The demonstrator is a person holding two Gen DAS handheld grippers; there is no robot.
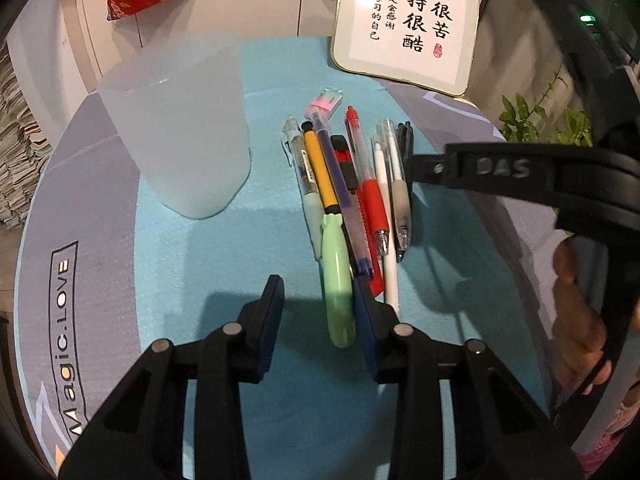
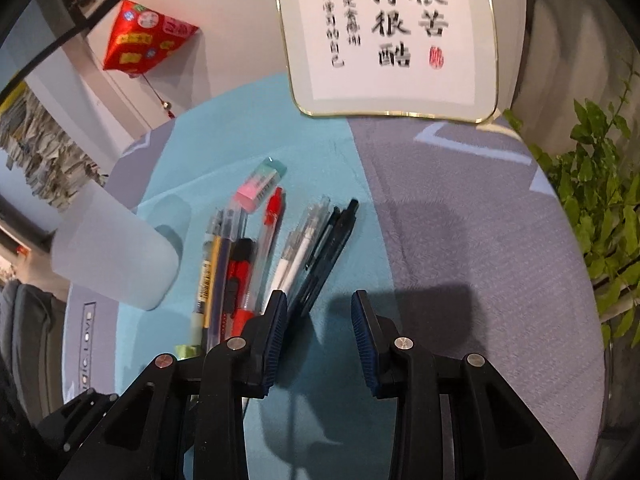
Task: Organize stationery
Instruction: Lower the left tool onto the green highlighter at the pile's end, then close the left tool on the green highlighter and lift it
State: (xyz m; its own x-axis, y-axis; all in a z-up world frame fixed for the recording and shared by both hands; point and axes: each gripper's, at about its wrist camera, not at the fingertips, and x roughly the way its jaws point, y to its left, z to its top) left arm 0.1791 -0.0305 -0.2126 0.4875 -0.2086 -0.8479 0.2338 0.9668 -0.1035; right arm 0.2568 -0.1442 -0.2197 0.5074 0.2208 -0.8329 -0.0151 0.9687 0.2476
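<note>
Left hand-held gripper (image 1: 318, 308), low in the left wrist frame, angled down at the counter (image 1: 100, 208), jaws narrowed but not pressing; green highlighter (image 1: 339, 284) between them, close against the right pad, clear gap to the left pad. Right hand-held gripper (image 2: 319, 312), bottom centre of the right wrist frame, also angled down, jaws partway apart around bare blue mat (image 2: 224, 152), nothing gripped; left pad just beside the black pens (image 2: 328, 248). Row of pens (image 1: 352, 184) at centre frame on the mat, a pink-and-green eraser (image 1: 325, 101) at its far end. Frosted cup (image 1: 180, 136) upright at upper left, contents not discernible. Framed calligraphy sign (image 1: 408, 20) at upper right.
</note>
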